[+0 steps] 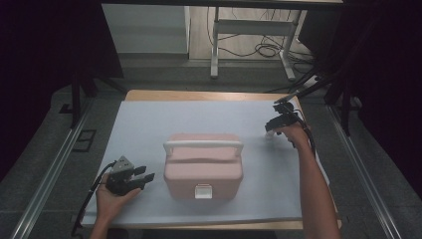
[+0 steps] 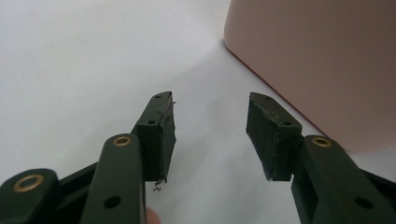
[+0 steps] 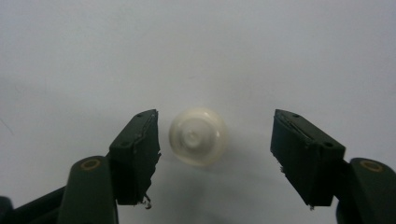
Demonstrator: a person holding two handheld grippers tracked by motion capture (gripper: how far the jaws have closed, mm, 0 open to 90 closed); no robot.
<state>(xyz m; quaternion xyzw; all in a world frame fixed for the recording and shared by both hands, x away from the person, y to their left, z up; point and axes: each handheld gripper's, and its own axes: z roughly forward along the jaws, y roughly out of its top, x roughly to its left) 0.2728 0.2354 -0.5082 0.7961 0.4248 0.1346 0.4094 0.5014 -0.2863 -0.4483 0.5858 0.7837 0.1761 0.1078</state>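
The small round white plastic cap [image 3: 198,136] lies flat on the white sheet [image 1: 149,124] that covers the wooden table [image 1: 199,95], near the far right edge. In my right gripper view it sits between the two black jaws, closer to the one at the picture's left, and neither pad touches it. My right gripper [image 1: 271,130] points down over it with its jaws apart; nothing is gripped.

To the left of the cap, in the middle of the sheet, stands the pale pink plastic box [image 1: 203,169] with a white carrying handle [image 1: 203,145] lying across its lid and a white clasp [image 1: 202,190] on its front face. The lid is down.

My left gripper [image 1: 145,174] rests low on the sheet just beside the box's left side, jaws aimed at it. In my left gripper view they stand wide apart with only bare sheet between them, and the pink wall [image 2: 317,60] rises ahead on the right, untouched.
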